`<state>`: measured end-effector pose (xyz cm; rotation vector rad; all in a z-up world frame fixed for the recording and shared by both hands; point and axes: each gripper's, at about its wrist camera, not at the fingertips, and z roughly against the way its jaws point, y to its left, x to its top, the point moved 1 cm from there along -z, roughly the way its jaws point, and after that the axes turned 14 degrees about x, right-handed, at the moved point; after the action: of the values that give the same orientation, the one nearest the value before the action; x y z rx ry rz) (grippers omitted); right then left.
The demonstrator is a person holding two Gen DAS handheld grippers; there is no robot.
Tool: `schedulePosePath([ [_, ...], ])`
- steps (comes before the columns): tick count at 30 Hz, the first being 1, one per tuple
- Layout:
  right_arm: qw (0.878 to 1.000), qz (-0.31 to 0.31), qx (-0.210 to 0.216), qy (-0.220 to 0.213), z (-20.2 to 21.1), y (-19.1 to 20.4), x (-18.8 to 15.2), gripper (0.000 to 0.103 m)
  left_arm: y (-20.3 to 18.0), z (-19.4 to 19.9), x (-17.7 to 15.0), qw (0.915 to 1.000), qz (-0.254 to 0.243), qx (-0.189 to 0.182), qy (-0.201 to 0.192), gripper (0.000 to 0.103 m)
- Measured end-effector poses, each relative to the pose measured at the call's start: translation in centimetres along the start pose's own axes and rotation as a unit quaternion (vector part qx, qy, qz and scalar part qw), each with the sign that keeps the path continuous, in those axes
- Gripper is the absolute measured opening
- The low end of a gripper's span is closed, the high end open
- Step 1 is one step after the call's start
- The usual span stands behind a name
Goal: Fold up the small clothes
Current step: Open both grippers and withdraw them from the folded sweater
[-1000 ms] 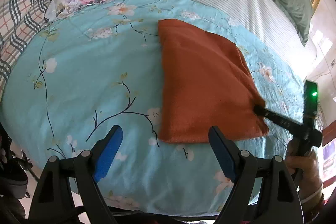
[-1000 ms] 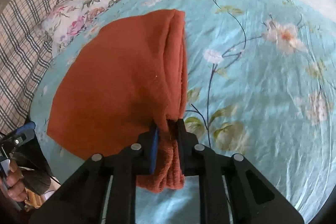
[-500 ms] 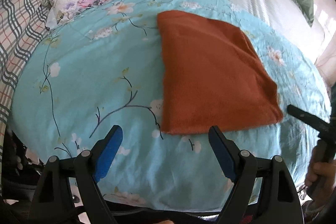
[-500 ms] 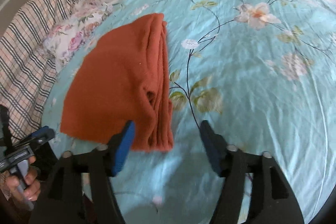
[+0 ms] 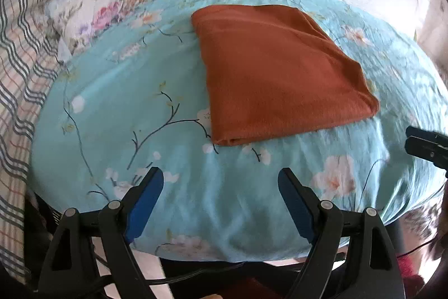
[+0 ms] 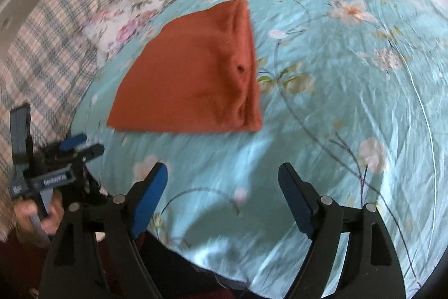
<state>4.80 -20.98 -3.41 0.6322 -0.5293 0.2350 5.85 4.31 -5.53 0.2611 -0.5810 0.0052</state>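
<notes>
Lying flat and folded on the turquoise floral bedspread, the rust-orange garment sits toward the spread's middle, its stacked layered edges along the side facing the right wrist view. Beyond its far corner, at the spread's far edge, lie a floral pillow and a plaid blanket. Both tools hang over the near edge, clear of the cloth: the left gripper gapes wide with nothing between its jaws, and the right gripper has just been opening and stands empty.
</notes>
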Motion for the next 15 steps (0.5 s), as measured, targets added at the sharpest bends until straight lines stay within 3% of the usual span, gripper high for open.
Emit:
schedulePosePath([
  [10, 0.991, 0.131, -0.022, 0.016, 0.4, 6.2, 1.2, 0.082, 0.4, 3.7, 1.7, 0.9959, -0.032, 0.064, -0.056, 0.085],
  [15, 0.986, 0.163, -0.029, 0.002, 0.6, 7.9, 2.9, 0.092, 1.0, 4.4, 3.1, 0.9949, -0.026, 0.073, -0.066, 0.086],
])
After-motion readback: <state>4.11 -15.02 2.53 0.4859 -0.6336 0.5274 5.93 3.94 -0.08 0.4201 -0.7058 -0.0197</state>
